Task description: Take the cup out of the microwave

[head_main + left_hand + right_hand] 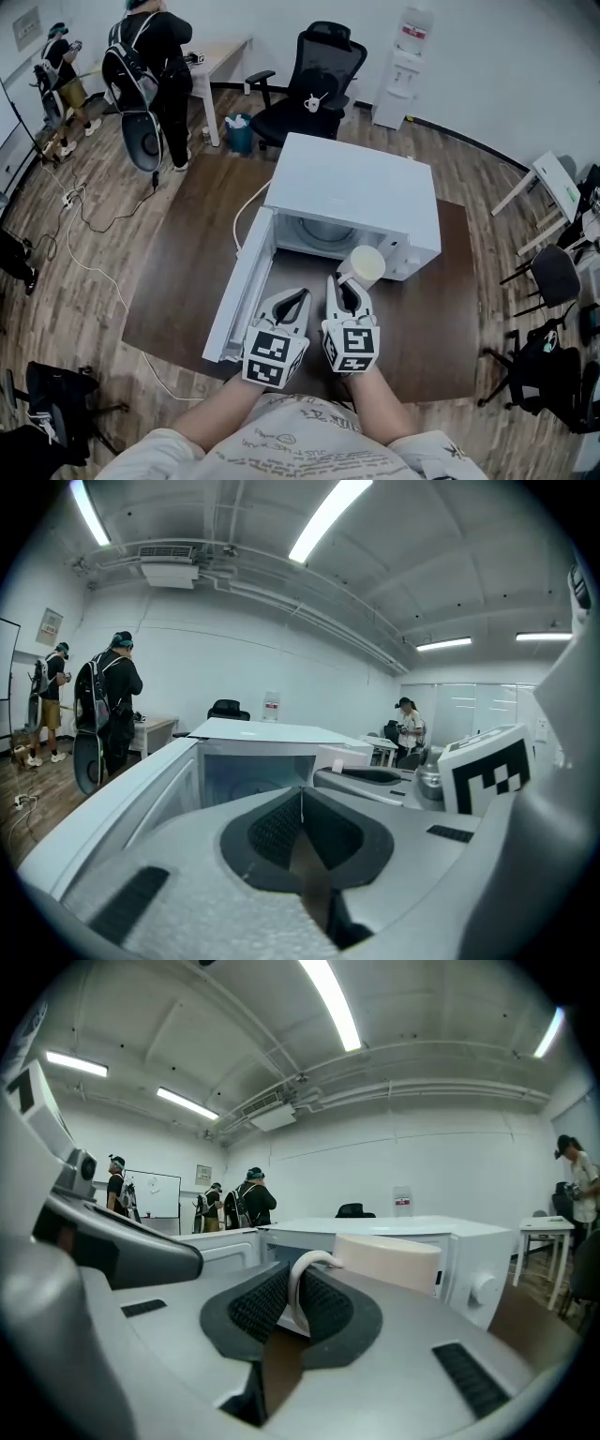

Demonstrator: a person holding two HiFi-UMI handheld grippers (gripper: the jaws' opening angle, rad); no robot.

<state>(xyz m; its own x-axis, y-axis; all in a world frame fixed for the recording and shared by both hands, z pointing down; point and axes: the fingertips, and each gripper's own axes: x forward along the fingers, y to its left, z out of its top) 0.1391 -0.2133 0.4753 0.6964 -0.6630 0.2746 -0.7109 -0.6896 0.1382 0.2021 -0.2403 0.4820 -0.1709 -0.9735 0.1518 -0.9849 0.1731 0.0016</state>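
Observation:
A white microwave stands on the brown table with its door swung open to the left. The cream cup is outside the cavity, in front of the microwave's control panel. My right gripper is shut on the cup's handle, with the cup body just beyond the jaws. My left gripper is shut with nothing in it, beside the right one, in front of the open cavity.
A black office chair and a water dispenser stand behind the table. People stand at a desk far left. Cables lie on the wooden floor. A folding table and chairs are at right.

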